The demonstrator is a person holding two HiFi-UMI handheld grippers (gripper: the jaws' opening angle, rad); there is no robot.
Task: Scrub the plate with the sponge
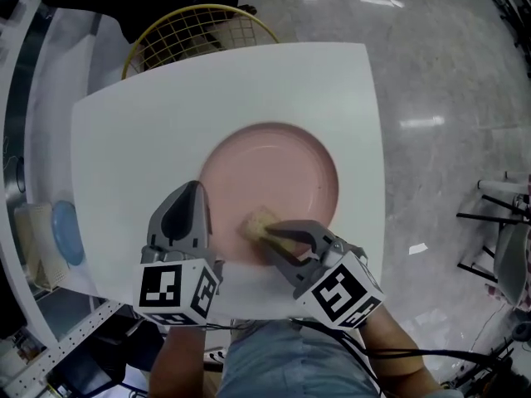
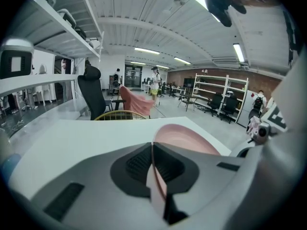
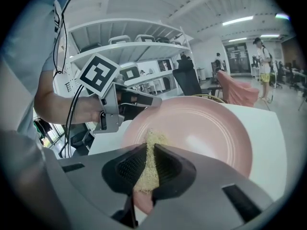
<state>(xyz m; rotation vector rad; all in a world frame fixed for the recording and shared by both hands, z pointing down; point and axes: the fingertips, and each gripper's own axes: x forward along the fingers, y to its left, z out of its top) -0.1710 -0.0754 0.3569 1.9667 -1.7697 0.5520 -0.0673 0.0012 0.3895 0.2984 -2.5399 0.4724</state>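
A pink plate [image 1: 270,181] lies on the white table [image 1: 124,139]. My left gripper [image 1: 197,196] is shut on the plate's near-left rim [image 2: 158,186]; the thin pink edge runs between its jaws. My right gripper [image 1: 274,229] is shut on a yellowish sponge [image 1: 259,223], whose end rests on the plate's near part. In the right gripper view the sponge [image 3: 148,162] sticks out from the jaws onto the plate [image 3: 201,128], with the left gripper [image 3: 158,102] at the rim beyond it.
A yellow wire chair [image 1: 199,31] stands behind the table. A light blue round thing [image 1: 66,232] lies at the left beside the table's edge. Shiny floor lies to the right of the table.
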